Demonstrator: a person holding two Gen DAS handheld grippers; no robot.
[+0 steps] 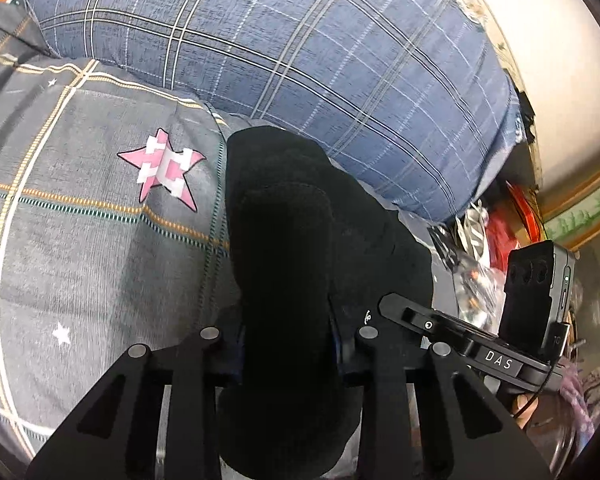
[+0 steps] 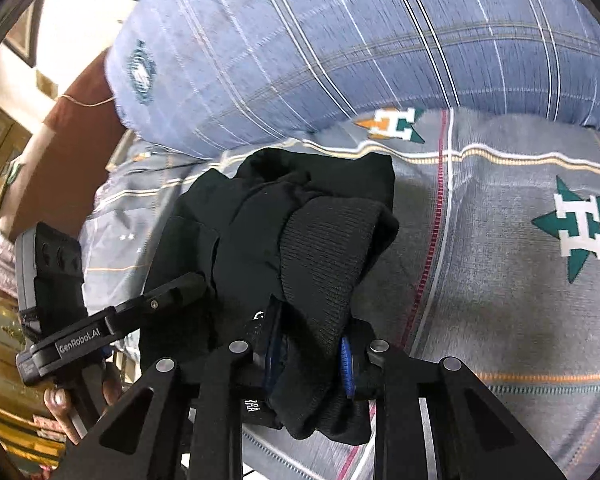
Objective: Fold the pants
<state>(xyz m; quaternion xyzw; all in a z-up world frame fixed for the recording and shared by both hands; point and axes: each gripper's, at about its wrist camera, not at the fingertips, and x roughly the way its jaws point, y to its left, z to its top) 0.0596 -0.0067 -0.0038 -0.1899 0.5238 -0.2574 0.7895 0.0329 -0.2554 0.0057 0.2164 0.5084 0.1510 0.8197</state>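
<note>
Gripping black pants [image 1: 284, 248] from both sides, the left gripper [image 1: 288, 354] and right gripper [image 2: 312, 356] each have their jaws clamped on a bunch of the dark fabric, which lies heaped on a grey plaid bedsheet [image 1: 80, 240] printed with stars (one pink [image 1: 165, 168], others green [image 2: 578, 232]). A ribbed cuff or waistband [image 2: 328, 240] drapes over the right gripper's blue pads [image 2: 346, 364]. The heap lies close to the bed's far edge, just in front of a large blue checked pillow [image 1: 300, 60]; whether the two touch cannot be told. Clutter [image 1: 496, 232] lies beyond the bed's side edge
</note>
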